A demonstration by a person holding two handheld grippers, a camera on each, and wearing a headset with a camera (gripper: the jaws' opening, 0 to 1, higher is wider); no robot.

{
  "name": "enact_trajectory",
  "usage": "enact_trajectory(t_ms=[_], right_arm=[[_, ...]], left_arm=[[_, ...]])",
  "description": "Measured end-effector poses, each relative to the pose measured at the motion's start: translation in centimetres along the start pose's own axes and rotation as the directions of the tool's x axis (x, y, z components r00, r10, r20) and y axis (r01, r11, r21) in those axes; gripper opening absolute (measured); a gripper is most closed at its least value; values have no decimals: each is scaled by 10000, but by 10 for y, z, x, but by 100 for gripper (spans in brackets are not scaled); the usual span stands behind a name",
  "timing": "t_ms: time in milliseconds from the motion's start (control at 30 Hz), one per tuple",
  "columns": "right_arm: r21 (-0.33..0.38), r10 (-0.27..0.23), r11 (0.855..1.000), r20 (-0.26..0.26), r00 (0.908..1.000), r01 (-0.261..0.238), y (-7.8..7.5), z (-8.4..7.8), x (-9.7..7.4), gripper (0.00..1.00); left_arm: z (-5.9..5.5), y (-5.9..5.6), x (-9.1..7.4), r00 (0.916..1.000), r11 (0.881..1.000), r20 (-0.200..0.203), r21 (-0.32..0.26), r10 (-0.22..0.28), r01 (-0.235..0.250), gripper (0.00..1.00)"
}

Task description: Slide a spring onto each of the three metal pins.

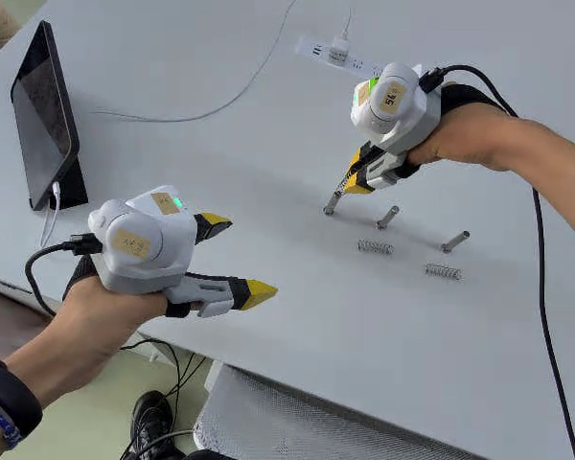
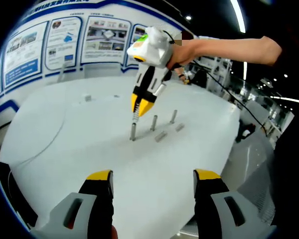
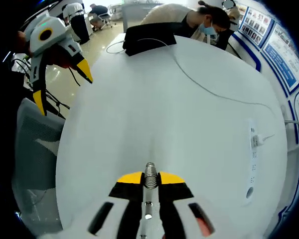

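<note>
Three metal pins stand on the white table: the left pin (image 1: 333,203), the middle pin (image 1: 388,217) and the right pin (image 1: 454,241). My right gripper (image 1: 352,182) is shut on a spring (image 3: 150,174) and holds it just above the left pin (image 2: 133,132), the spring (image 2: 135,117) hanging from the yellow tips. Two more springs lie flat in front of the pins, one (image 1: 375,247) near the middle pin and one (image 1: 443,272) near the right pin. My left gripper (image 1: 240,259) hovers open over the table's near left, holding nothing.
A dark tablet (image 1: 43,110) stands at the far left with a cable plugged in. A white power strip (image 1: 335,53) lies at the back of the table. The table's front edge (image 1: 297,383) runs below the left gripper, with a mesh chair beneath.
</note>
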State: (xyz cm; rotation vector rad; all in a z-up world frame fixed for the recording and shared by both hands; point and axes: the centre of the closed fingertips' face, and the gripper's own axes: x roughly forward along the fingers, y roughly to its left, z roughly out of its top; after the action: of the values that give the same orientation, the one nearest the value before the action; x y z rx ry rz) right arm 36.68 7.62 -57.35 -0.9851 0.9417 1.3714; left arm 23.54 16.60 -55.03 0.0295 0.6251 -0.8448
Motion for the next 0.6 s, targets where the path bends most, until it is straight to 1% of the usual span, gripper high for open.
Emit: enact_trajectory(t_ms=[100, 167, 600], right_arm=[[104, 62, 9999, 86, 9999, -63, 0, 1, 2, 12], [45, 143, 9999, 22, 9999, -143, 1, 1, 3, 12], [-157, 336, 9993, -93, 9994, -338, 2, 1, 11, 12]], left_arm=[[-2, -1, 0, 10000, 10000, -19, -56, -22, 22, 66], [-4, -1, 1, 10000, 10000, -42, -88, -29, 29, 66], [-5, 0, 3, 10000, 9997, -32, -237, -29, 29, 64]])
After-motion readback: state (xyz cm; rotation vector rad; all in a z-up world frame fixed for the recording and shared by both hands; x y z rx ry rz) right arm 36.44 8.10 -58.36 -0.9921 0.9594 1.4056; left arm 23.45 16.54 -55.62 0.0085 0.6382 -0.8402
